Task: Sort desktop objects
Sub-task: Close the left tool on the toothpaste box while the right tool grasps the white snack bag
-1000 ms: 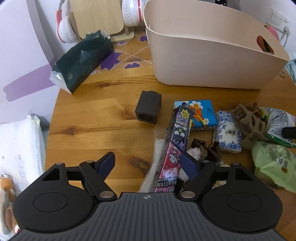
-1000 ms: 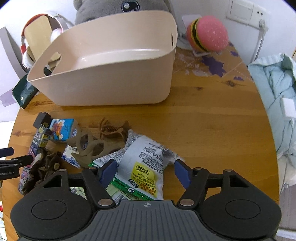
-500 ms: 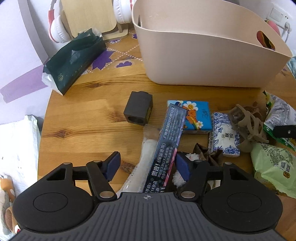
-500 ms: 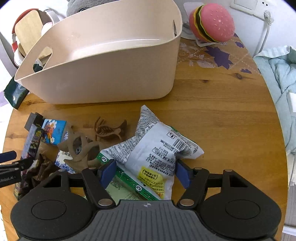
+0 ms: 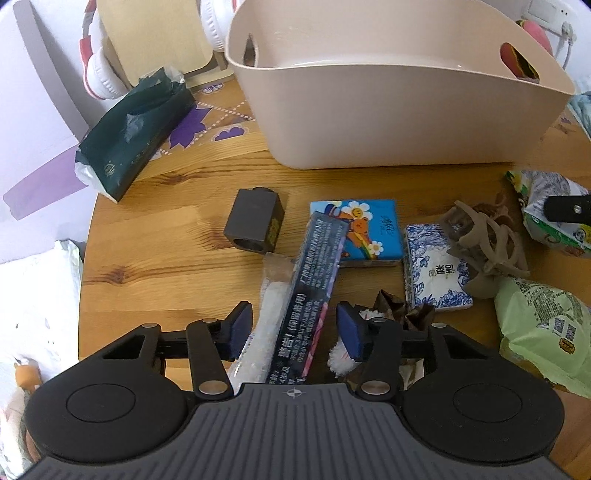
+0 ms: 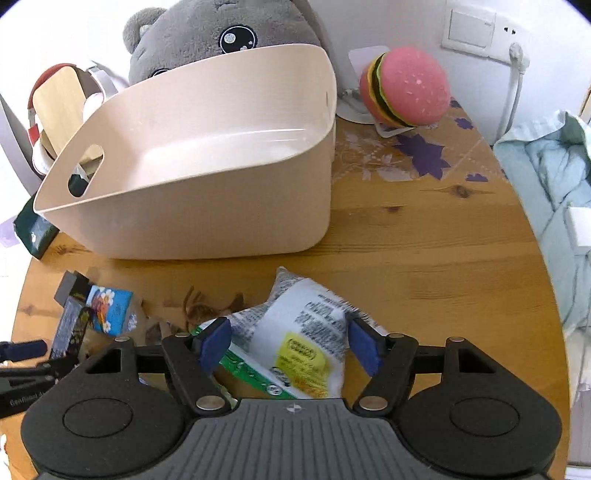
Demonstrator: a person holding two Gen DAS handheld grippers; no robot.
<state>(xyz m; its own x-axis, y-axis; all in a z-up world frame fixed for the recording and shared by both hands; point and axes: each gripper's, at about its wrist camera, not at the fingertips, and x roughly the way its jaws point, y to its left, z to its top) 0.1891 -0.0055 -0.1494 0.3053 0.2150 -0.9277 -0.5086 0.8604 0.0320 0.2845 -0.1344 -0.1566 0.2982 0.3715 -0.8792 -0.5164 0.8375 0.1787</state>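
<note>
Left gripper (image 5: 293, 328) jaws closing, not yet clamped, around long dark printed box (image 5: 314, 288); right gripper (image 6: 290, 345) jaws clamped on white crinkly snack bag (image 6: 303, 332), bound for beige plastic tub (image 6: 207, 221).

My table (image 6: 424, 266) is varnished wood with visible grain and knots, and my bin (image 6: 207, 206) is smooth matt beige plastic. The snack bag (image 6: 306, 332) is crinkled glossy film; the bear (image 6: 221, 33) is grey plush.

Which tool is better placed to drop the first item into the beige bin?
Probably the right tool: its pads already hold the white snack bag lifted off the table, just in front of the beige bin. The left tool has been closing around the long dark box, with gaps at both pads.
</note>
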